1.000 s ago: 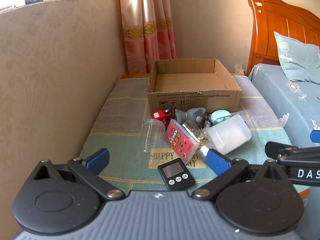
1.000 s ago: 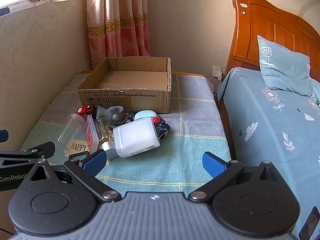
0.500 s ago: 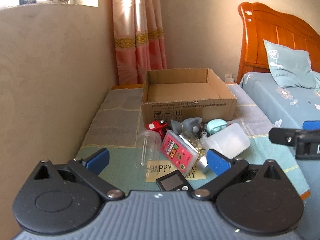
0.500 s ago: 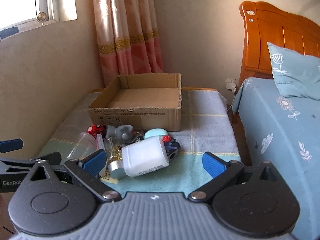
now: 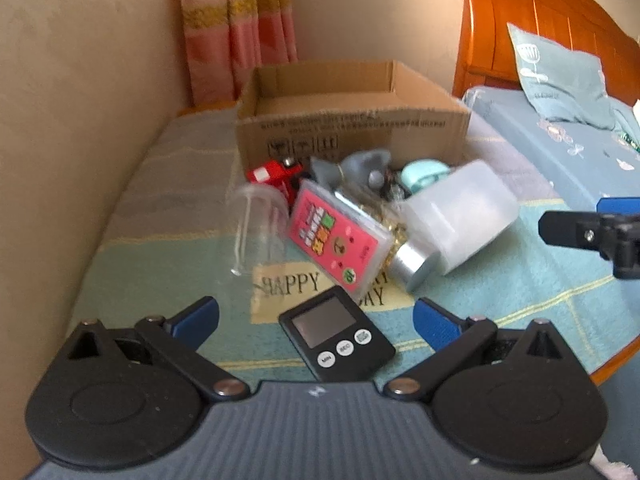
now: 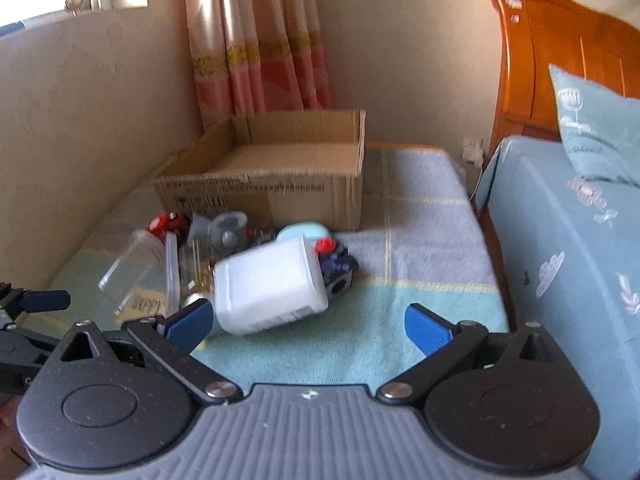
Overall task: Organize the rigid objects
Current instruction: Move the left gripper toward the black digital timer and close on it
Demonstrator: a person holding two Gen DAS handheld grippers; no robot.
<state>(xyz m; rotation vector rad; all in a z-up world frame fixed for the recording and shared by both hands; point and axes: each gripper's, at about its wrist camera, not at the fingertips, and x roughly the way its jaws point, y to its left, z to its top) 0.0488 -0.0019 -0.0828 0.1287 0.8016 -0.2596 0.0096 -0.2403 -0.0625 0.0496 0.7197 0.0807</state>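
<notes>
An open, empty cardboard box stands at the back of the cloth-covered table; it also shows in the right wrist view. In front of it lies a pile: a black digital timer, a pink card case, a clear plastic cup, a white plastic jar, a red toy car, a grey fan-like toy and a mint object. My left gripper is open, with the timer between its fingers. My right gripper is open, just before the white jar.
A beige wall runs along the table's left side, with a pink curtain behind the box. A bed with a blue sheet, a pillow and a wooden headboard stands to the right. The table's wooden edge shows at the front right.
Both grippers have moved forward and lower toward the pile. The timer now lies between the left gripper's fingers, and the white jar is nearer the right gripper's left finger. Both stay open.
</notes>
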